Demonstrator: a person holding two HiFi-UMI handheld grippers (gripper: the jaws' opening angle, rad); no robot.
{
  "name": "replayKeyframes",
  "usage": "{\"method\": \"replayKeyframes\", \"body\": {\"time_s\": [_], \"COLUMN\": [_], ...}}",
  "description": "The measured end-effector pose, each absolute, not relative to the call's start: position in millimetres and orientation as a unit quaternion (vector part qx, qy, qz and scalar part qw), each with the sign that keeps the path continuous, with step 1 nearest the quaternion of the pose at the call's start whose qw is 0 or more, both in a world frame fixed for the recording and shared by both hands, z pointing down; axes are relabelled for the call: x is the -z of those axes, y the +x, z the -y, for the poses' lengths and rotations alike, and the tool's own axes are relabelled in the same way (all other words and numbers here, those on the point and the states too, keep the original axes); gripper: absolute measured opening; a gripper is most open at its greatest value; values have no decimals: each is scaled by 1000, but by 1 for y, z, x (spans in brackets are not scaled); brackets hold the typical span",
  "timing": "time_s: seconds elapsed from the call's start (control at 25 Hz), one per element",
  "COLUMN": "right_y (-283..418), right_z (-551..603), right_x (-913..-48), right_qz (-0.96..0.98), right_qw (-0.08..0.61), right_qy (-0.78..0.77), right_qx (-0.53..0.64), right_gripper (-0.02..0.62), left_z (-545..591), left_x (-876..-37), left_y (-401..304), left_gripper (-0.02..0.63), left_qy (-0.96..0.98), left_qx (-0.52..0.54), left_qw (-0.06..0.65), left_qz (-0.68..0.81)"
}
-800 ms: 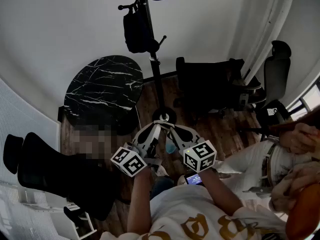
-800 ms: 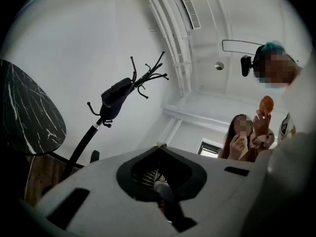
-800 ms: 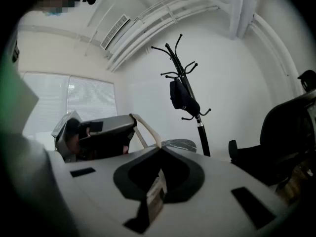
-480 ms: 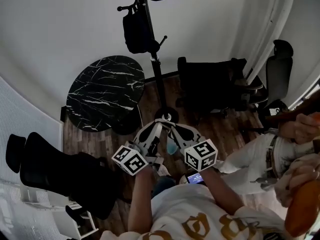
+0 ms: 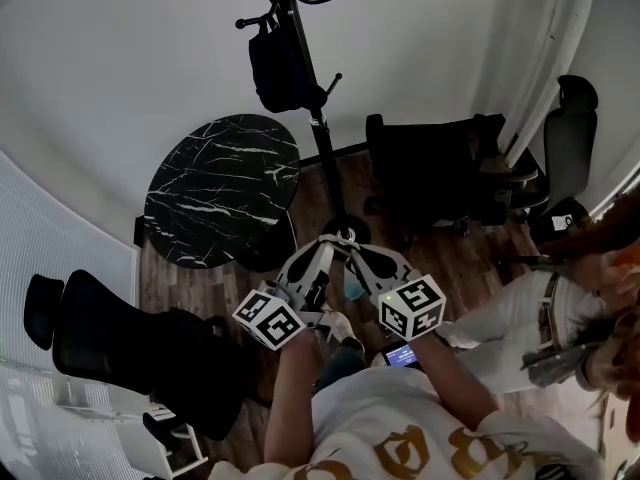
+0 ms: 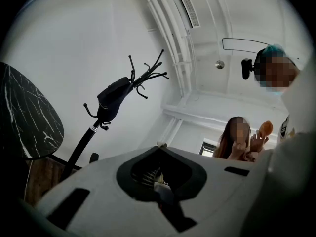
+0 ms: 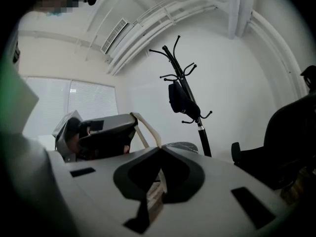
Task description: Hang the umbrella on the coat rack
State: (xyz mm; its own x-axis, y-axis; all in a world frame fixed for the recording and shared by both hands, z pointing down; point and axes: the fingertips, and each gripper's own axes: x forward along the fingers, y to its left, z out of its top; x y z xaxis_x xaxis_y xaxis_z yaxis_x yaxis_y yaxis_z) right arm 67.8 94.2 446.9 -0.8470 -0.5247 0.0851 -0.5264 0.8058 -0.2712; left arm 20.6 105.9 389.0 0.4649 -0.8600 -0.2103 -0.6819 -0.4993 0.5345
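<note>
The black coat rack (image 5: 312,118) stands against the white wall, also in the left gripper view (image 6: 94,127) and the right gripper view (image 7: 190,107). A black folded bundle (image 5: 280,68), perhaps the umbrella, hangs from a hook high on its pole (image 6: 114,98) (image 7: 178,98). My left gripper (image 5: 322,250) and right gripper (image 5: 350,252) are held side by side in front of my chest, short of the rack's base. Their tips nearly touch each other. Both are shut with nothing in them, and both point up towards the rack (image 6: 159,145) (image 7: 159,150).
A round black marble table (image 5: 222,190) stands left of the rack. Black office chairs sit at the left (image 5: 130,338) and behind the rack at the right (image 5: 440,173). Another person in white trousers (image 5: 510,313) sits close on my right.
Both grippers stay together and have shifted slightly right and down in the head view. The person on the right has drawn their hands towards the frame's edge.
</note>
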Motion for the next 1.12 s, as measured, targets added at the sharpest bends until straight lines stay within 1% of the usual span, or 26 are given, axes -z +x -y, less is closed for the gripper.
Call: {"method": "replayKeyframes", "body": {"time_s": [0.32,0.76,1.12], "right_y": [63,32,-5], "right_z": [-54,39,108], "right_x": [-454,-466,-460], "right_qz": [948,941,935], "right_qw": [8,9,7], "right_qy": [283,299,316], "right_qx": [-147,-161,-163], "right_gripper": [11,11,11], "left_z": [-67,22,92], "left_x": [-397,-412,-407], "left_y": [15,-20,-57], "left_gripper": [20,20,20], "left_qy": [837,844,851], "left_qx": [236,226,229], "left_qw": [195,200,207], "left_qz": [454,443,426]}}
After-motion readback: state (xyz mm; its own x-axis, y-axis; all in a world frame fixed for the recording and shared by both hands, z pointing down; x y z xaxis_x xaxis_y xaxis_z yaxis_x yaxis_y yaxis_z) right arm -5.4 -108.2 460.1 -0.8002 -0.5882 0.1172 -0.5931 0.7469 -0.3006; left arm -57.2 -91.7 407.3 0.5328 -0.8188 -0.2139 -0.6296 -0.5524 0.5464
